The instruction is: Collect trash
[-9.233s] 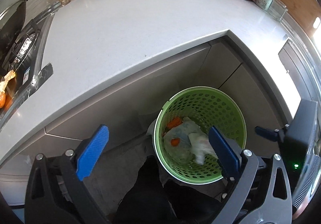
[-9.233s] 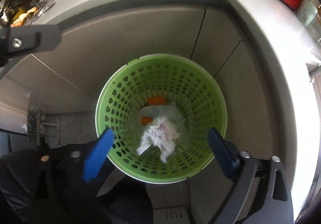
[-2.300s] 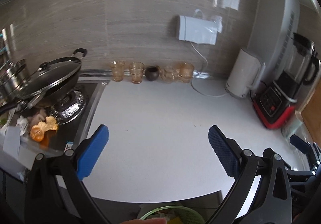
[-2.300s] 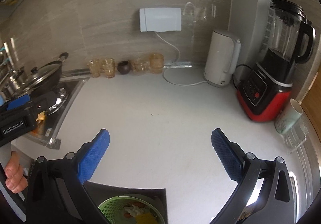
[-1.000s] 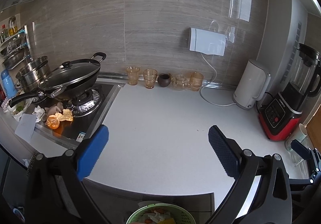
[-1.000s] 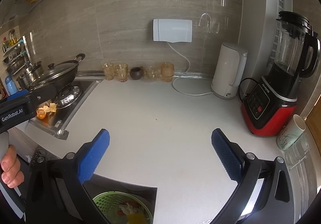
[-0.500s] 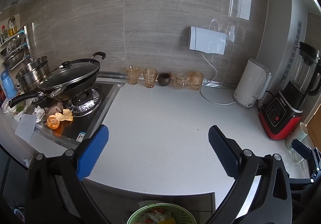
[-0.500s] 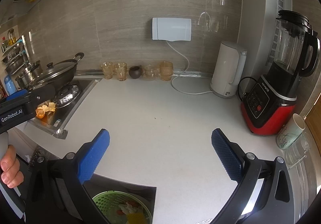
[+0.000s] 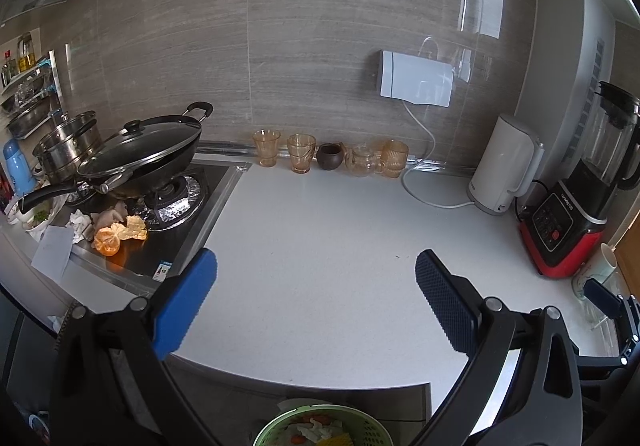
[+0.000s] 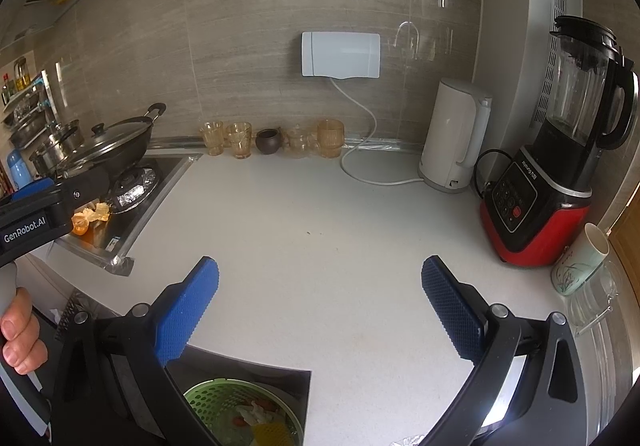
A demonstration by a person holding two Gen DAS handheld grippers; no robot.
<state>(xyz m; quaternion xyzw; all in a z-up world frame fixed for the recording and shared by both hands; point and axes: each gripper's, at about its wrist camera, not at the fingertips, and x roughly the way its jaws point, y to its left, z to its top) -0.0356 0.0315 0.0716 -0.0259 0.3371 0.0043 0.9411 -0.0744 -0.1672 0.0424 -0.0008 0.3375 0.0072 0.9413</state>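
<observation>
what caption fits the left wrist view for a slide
Open left gripper above white countertop; orange peels lie on stove edge, green basket sits below.

The left gripper [image 9: 316,302] fills the lower part of its own frame, its jaws spread wide and holding nothing, the blue pads [image 9: 185,306] angled outward on black arms. The right gripper [image 10: 320,306] sits the same way low in its frame, jaws wide apart and empty. At the left edge of the right wrist view, the left gripper's black body appears again, with the person's left hand [image 10: 18,338] wrapped around its handle at lower left.
</observation>
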